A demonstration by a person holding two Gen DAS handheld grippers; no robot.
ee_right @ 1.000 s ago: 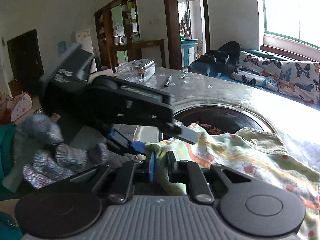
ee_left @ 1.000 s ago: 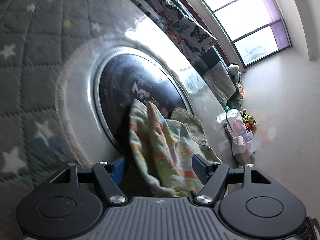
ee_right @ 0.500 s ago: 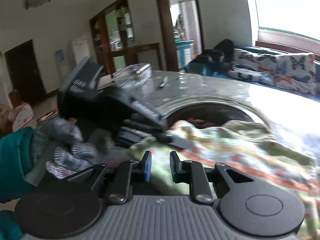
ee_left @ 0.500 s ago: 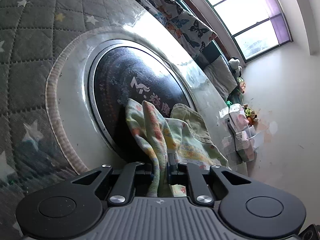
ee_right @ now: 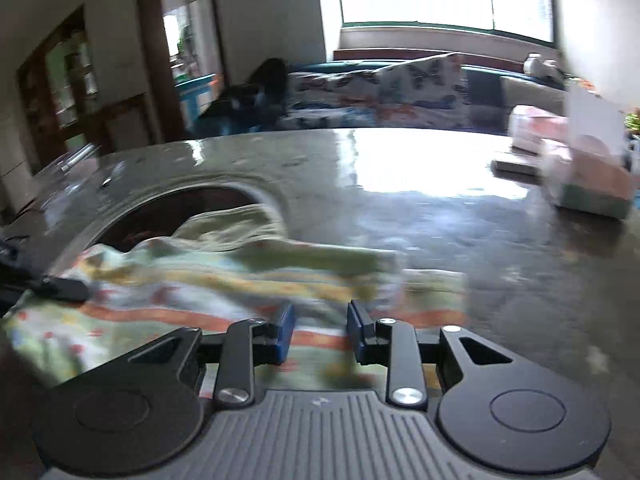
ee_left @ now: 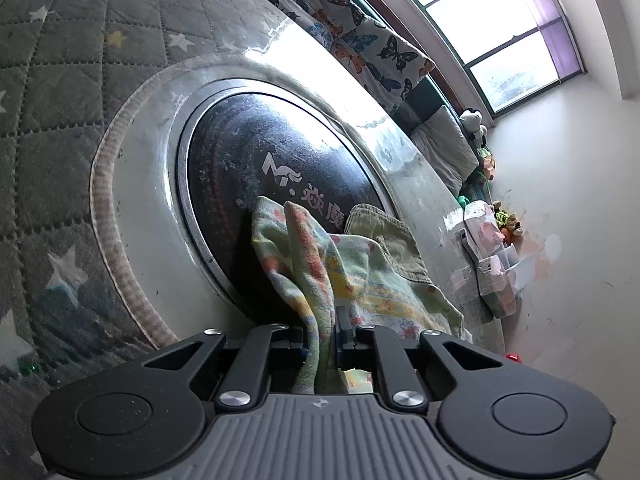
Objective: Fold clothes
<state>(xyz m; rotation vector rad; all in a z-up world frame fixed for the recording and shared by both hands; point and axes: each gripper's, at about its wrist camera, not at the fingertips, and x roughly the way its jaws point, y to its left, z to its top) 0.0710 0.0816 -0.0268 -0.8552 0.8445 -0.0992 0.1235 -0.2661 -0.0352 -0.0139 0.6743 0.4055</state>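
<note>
A soft, light printed garment [ee_left: 352, 276] lies crumpled across the round black glass hob [ee_left: 256, 160] set in the table; a bunched edge is pinched by the left gripper [ee_left: 320, 338]. The right gripper [ee_right: 320, 330], jaws apart, holds nothing; an opposite edge would best be taken

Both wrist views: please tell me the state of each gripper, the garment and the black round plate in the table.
left gripper: shut on a bunched fold of the garment.
right gripper: open, pads apart above the cloth, gripping nothing.
garment: crumpled, not folded flat, lying partly over the black round plate.
black round plate: set flush in the table, partly covered.
</note>
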